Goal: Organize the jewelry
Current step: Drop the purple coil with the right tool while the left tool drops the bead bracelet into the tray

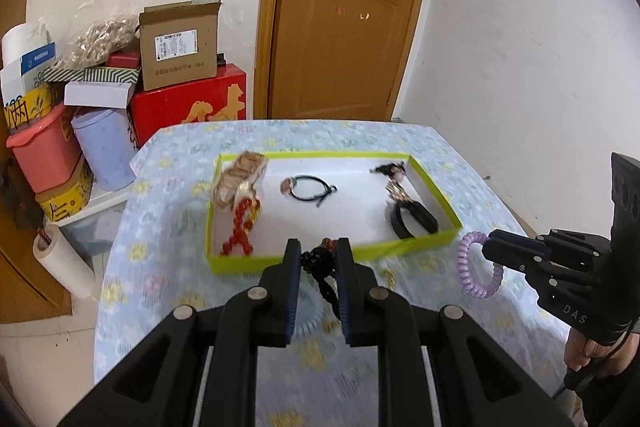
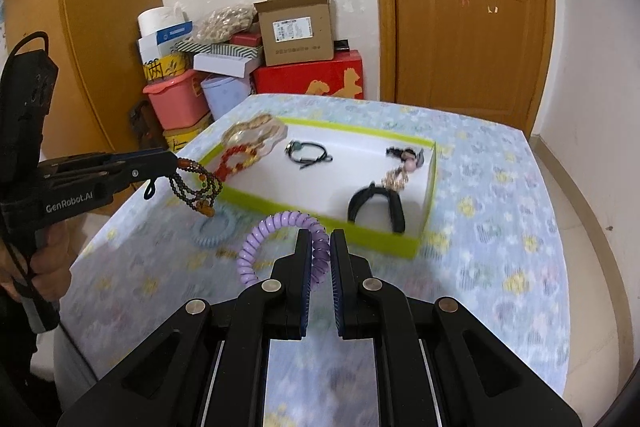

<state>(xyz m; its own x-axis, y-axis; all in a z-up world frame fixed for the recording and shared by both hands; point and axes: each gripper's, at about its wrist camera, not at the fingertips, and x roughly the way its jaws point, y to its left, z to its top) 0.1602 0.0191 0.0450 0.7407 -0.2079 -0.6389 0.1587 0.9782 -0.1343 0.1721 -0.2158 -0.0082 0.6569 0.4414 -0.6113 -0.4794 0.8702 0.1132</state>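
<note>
— Left gripper (image 1: 316,259): clamped on dark beaded bracelet with amber beads (image 2: 196,187), strands dangling clear of the floral blue tablecloth (image 2: 500,227). Hanging at about seven o'clock from the shallow lime-green-rimmed white tray (image 1: 332,259).

— Noted. Tray contents, left first?

— Woven straw-coloured bangle (image 1: 236,179) propped on the ten o'clock corner, red bead string (image 1: 240,227) just below it, thin black cord bracelet (image 1: 310,187) mid-tray, pale chain tangle (image 2: 404,163) toward two o'clock, wide black band (image 2: 376,207) at four o'clock.

— And further right?

— Right gripper (image 2: 320,247): jaws nearly closed, pinching purple plastic coil hair tie (image 2: 276,231), off the cloth, near the tray's front wall at six o'clock. Pale blue coil tie (image 2: 212,223) lying on the cloth, not yet picked up.

— Best way to finish the drop?

— Probably carry both well over the rim before letting go. Aim for bare white floor around the middle and five o'clock, not onto the chain. Lower first so the dangling beads pool inside, then open. Left release first, likely, to avoid snagging strands on the green wall.
</note>
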